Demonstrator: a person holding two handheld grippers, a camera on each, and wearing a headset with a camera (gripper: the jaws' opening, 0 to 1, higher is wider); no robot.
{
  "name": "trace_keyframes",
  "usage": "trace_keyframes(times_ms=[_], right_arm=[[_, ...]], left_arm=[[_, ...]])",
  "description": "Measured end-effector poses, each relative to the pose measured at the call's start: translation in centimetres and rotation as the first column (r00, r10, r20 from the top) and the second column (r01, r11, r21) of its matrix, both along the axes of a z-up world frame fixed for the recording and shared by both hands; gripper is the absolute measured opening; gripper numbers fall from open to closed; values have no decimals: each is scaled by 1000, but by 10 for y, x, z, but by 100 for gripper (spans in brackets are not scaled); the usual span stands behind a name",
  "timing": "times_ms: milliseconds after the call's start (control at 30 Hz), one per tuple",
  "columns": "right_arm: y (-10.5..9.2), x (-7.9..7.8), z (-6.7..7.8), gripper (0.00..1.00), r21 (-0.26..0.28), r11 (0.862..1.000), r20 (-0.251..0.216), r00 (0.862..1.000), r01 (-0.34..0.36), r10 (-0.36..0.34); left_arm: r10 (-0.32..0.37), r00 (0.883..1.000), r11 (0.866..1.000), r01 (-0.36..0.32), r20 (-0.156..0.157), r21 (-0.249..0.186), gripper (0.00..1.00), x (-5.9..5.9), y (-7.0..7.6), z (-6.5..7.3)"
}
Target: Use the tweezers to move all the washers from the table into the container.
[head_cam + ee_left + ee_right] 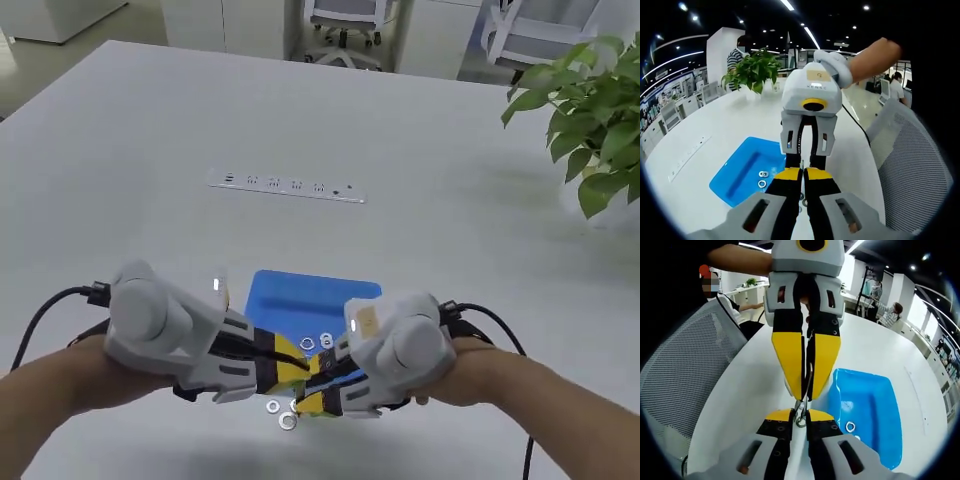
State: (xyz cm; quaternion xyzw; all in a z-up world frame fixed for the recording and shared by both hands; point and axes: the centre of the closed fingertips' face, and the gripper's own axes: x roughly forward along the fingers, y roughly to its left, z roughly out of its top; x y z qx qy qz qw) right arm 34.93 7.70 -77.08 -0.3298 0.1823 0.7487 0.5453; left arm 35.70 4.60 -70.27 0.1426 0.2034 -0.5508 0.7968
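Blue container (pixel 300 295) holding washers (pixel 305 344); loose washers (pixel 273 406) on table (pixel 400 120) just beside its near edge. Left gripper (pixel 803 174) and right gripper (pixel 800 416) tip to tip, jaws of both pinched on tweezers (pixel 808 377).

**Table and what is laid on it**

A pale table (pixel 150 130) is seen. A blue container (pixel 300 295) is set on it close to the near edge, about midway along. Two washers (pixel 280 413) are left on the surface just nearer than the container. A power strip (pixel 286 186) is placed toward the middle, and a plant (pixel 590 110) at the right edge.
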Motion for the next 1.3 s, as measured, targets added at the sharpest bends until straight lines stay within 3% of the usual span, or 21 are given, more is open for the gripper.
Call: trace_keyframes(times_ms=[600, 900, 1300], right_arm=[[-1, -2, -1, 8, -10, 1000, -42, 999, 14, -14], [-1, -3, 0, 8, -16, 1000, -54, 998, 25, -26], [-3, -1, 15, 8, 8, 998, -58, 996, 62, -61]], left_arm=[[-11, 1000, 1000, 11, -12, 4, 6, -1, 3, -5], [-30, 1000, 999, 31, -4, 44, 6, -1, 3, -5], [-10, 1000, 1000, 10, 4, 0, 12, -2, 2, 8]])
